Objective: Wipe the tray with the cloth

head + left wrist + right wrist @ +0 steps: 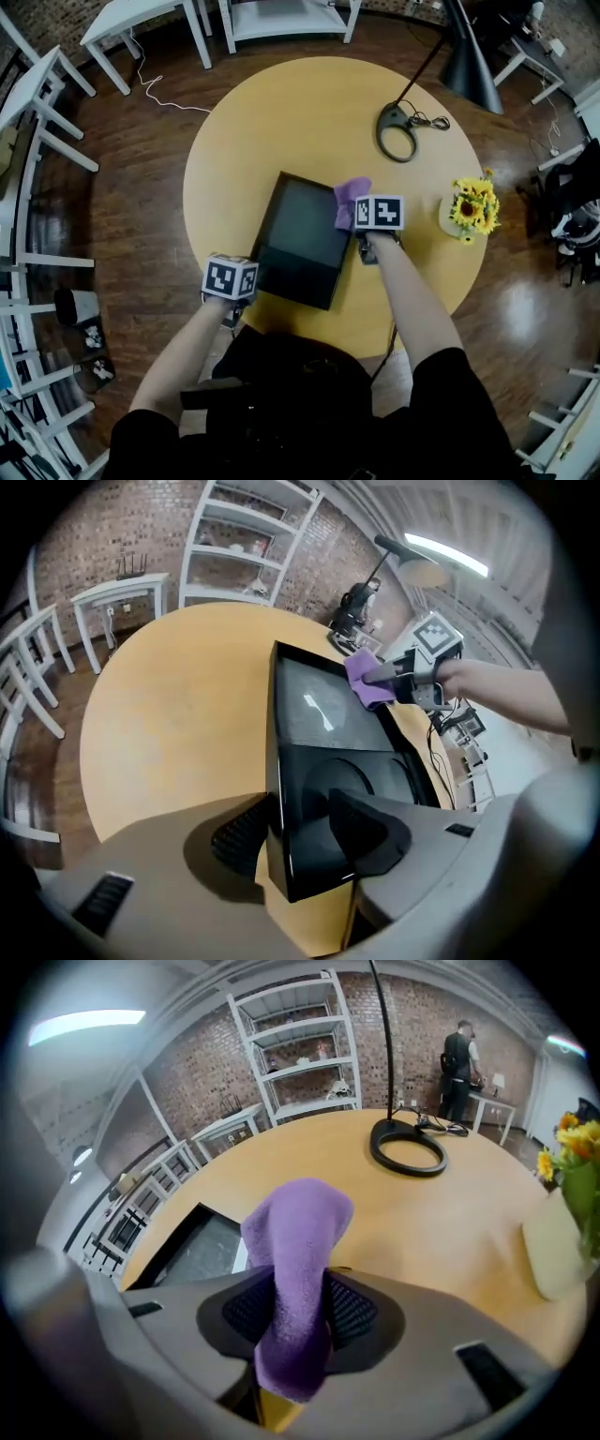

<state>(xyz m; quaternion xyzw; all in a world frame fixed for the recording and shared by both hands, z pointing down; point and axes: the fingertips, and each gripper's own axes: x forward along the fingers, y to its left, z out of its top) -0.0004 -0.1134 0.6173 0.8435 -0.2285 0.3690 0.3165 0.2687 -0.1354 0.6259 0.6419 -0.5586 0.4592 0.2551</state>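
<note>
purple cloth (295,1232) is pinched in our right tongs (291,1312), at the far right corner of the black tray (298,246) on the tabletop (309,112). the tray's long axis runs from there back toward us, so we judge the wipe goes left and nearer. our left tongs (300,832) gape astride its near left corner, not clamping.
</note>
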